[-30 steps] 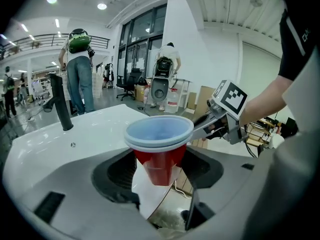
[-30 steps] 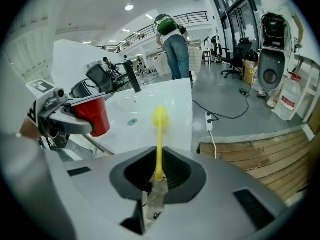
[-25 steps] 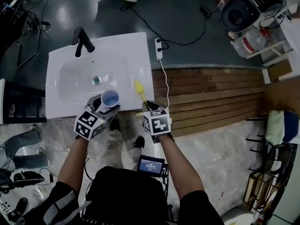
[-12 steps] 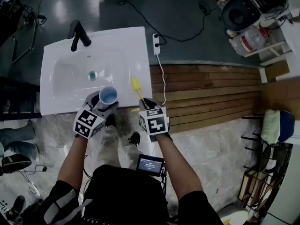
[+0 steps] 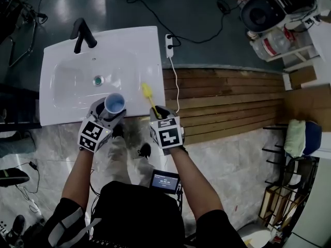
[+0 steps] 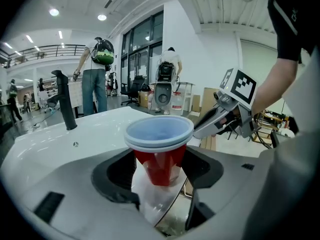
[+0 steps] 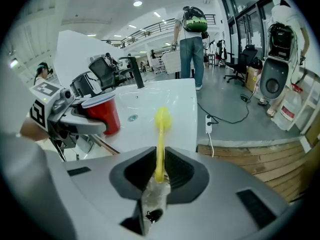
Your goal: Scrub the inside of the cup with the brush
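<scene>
A red cup [image 6: 161, 154] with a pale blue inside stands upright between the jaws of my left gripper [image 6: 160, 171], which is shut on it. In the head view the cup [image 5: 114, 103] hangs over the front edge of the white sink [image 5: 67, 87], with the left gripper [image 5: 106, 113] under it. My right gripper [image 5: 156, 113] is shut on the handle of a yellow brush [image 5: 148, 98]. The brush [image 7: 161, 134] points away from me, its head over the sink's right rim. From the right gripper view the cup [image 7: 102, 113] sits to the brush's left, a little apart from it.
A black tap [image 5: 81, 33] stands at the sink's back left, and a drain [image 5: 98, 80] sits in the basin. A white power strip [image 5: 168, 45] with a cable lies right of the sink. Wooden decking [image 5: 227, 99] stretches to the right. People stand in the background [image 7: 191, 39].
Both grippers, with the cup and the brush, have shifted left and toward the top of the head view, as has the sink. Neither grip has changed.
</scene>
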{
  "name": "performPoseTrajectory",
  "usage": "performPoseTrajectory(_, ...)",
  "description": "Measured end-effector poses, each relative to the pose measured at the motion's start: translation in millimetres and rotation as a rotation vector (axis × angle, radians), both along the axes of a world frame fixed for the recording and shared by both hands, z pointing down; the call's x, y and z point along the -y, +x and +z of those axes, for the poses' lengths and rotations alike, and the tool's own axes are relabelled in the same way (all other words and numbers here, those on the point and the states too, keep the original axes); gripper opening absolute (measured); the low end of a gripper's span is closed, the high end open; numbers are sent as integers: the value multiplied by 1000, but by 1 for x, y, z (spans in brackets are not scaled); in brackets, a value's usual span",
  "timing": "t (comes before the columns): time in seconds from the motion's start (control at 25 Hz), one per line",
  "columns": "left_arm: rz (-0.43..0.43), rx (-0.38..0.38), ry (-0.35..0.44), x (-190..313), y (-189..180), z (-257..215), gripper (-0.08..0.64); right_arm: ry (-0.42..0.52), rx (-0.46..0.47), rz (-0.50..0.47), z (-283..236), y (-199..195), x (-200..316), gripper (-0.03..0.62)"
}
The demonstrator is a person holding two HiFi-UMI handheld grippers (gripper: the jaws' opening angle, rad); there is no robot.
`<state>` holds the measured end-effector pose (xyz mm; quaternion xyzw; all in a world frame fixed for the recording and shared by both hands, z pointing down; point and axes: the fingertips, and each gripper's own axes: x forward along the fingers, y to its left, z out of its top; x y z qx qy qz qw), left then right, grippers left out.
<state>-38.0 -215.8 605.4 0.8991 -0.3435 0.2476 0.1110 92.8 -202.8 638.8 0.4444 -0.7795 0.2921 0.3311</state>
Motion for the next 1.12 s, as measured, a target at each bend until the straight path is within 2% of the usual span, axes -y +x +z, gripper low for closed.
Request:
performPoseTrajectory(0.28, 3, 16, -16, -3, -3, 10, 278, 2, -9, -14, -1, -4, 0, 43)
performPoseTrajectory(0.52, -16, -23, 41, 2, 0, 4, 278, 14, -17, -14, 0, -5, 1, 43)
performPoseTrajectory(0.64, -7, -18, 59, 3, 1, 4, 278, 17, -16, -11, 0, -5, 2, 43)
performPoseTrajectory(1.12, -10, -3, 45, 2, -1, 6, 279, 20, -24, -16, 0, -5, 1, 43)
